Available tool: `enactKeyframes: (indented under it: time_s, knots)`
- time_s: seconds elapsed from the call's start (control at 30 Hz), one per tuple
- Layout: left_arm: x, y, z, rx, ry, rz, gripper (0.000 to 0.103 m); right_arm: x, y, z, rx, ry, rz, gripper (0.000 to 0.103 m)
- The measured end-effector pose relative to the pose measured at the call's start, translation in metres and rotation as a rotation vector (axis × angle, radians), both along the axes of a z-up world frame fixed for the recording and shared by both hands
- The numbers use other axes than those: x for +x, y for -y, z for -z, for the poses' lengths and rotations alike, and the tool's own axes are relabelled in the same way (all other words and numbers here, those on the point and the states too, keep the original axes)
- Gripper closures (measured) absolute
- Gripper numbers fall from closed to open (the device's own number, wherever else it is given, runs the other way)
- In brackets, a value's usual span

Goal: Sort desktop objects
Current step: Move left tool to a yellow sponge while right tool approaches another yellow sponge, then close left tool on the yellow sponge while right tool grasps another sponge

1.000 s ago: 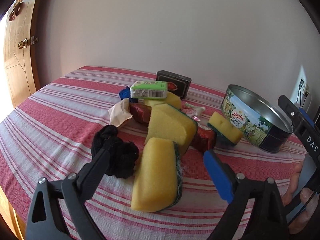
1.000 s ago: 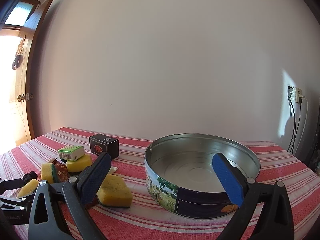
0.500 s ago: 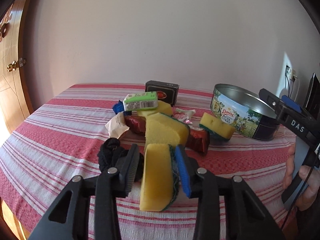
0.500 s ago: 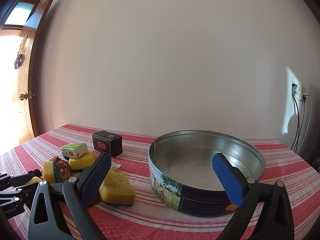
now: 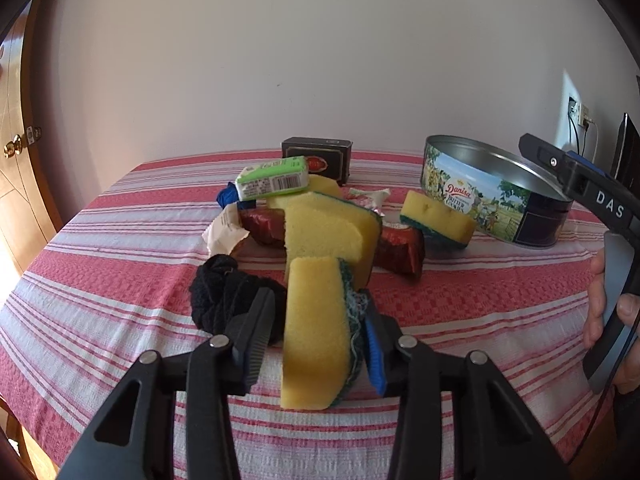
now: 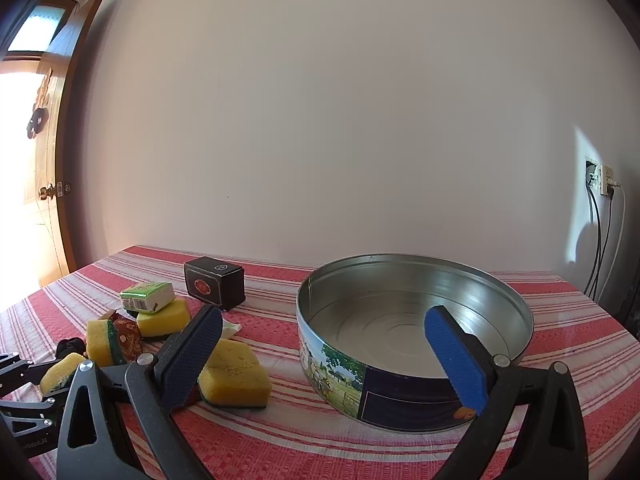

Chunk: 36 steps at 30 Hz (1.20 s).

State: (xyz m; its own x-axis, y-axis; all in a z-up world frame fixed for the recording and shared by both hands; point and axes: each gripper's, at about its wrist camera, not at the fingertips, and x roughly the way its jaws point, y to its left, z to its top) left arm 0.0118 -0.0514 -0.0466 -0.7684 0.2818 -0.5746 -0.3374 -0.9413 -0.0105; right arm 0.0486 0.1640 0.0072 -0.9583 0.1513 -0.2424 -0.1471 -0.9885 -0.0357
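Note:
A yellow sponge (image 5: pixel 314 360) with a green scrub side stands on edge at the front of the pile. My left gripper (image 5: pixel 318 340) has a pad on each face of it and its jaws are still closing. The same sponge (image 6: pixel 60 372) shows small at the lower left of the right wrist view. An open, empty cookie tin (image 5: pixel 492 196) sits at the right. My right gripper (image 6: pixel 320 344) hangs open in front of the tin (image 6: pixel 400 396) with nothing between its fingers.
A black sock (image 5: pixel 224 300) lies left of the held sponge. Behind it are two more sponges (image 5: pixel 324 232) (image 5: pixel 436 216), red wrappers (image 5: pixel 400 248), a green carton (image 5: pixel 272 180) and a black box (image 5: pixel 316 160). A hand (image 5: pixel 600 308) holds the right gripper at the right edge.
My left gripper's jaws went from wide open to closed around the front yellow sponge, and the view rolled more level. The right gripper stayed put and open.

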Motion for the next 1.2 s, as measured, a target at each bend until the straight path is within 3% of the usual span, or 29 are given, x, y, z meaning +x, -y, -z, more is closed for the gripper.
enactKeyframes:
  time_s: [0.07,0.2,0.33,0.43,0.7,0.87,0.9,1.07,1.1,1.17,1.2]
  knots:
    - [0.000,0.001,0.000,-0.002,0.014,0.018,0.074,0.001,0.001,0.000,0.002,0.000,-0.009,0.001]
    - [0.008,0.008,-0.004,0.010,-0.022,0.044,0.074,0.001,0.002,0.000,0.006,0.003,-0.023,0.001]
    - [0.021,0.028,-0.027,0.081,-0.129,0.059,0.074,0.002,0.003,0.000,0.006,-0.001,-0.058,0.001]
    - [0.027,0.048,-0.047,0.121,-0.210,0.013,0.074,0.005,0.011,-0.001,0.000,-0.001,-0.168,0.001]
    - [0.015,0.093,-0.057,0.158,-0.217,-0.138,0.073,-0.029,0.083,0.008,-0.004,0.179,-0.490,0.001]
    - [0.010,0.109,-0.052,0.193,-0.186,-0.161,0.073,-0.071,0.133,0.027,0.081,0.304,-0.492,0.002]
    - [0.011,0.110,-0.052,0.195,-0.184,-0.164,0.073,-0.080,0.138,0.031,0.079,0.346,-0.502,0.005]
    - [0.008,0.109,-0.048,0.193,-0.173,-0.170,0.073,-0.110,0.148,0.053,0.023,0.514,-0.543,0.046]
    - [0.006,0.109,-0.046,0.193,-0.168,-0.172,0.073,-0.113,0.147,0.056,0.010,0.541,-0.561,0.048]
    - [0.004,0.108,-0.043,0.198,-0.154,-0.175,0.073,-0.112,0.146,0.056,-0.026,0.540,-0.593,0.067]
    - [0.002,0.107,-0.042,0.204,-0.145,-0.171,0.073,-0.110,0.146,0.056,-0.034,0.533,-0.609,0.071]
